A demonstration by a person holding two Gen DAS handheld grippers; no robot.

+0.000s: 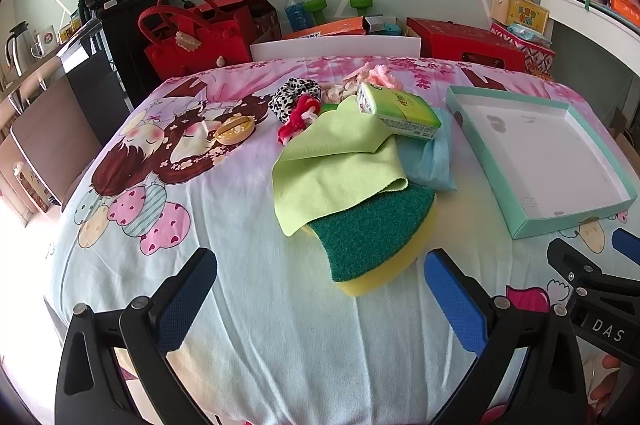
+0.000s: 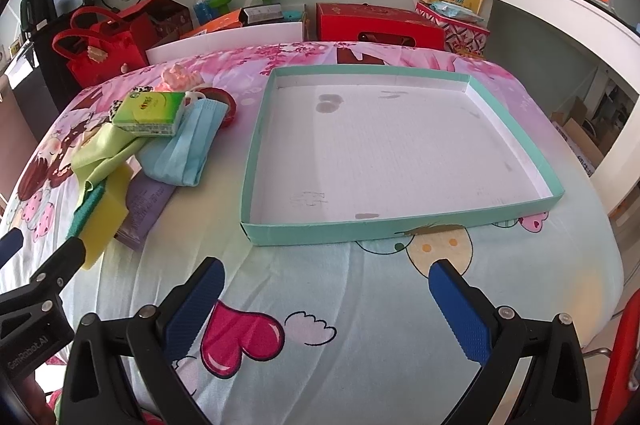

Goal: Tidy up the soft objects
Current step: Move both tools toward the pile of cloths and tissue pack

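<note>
Because the soft things lie in one overlapping heap left of the empty tray (image 2: 400, 225), any single pick risks dragging its neighbours. Furthest left, the left gripper (image 1: 320, 281) hangs with jaws wide apart and nothing between them, just short of the sponge (image 1: 372, 237). The green cloth (image 1: 336, 165) drapes over that sponge, and the tissue pack (image 1: 400, 109) rests on cloth and blue mask (image 1: 430, 161); lifting the sponge would likely tip them off. Further right, the right gripper (image 2: 326, 305) hovers before the tray, jaws equally spread and empty; a careless drop could nudge the light tray.
</note>
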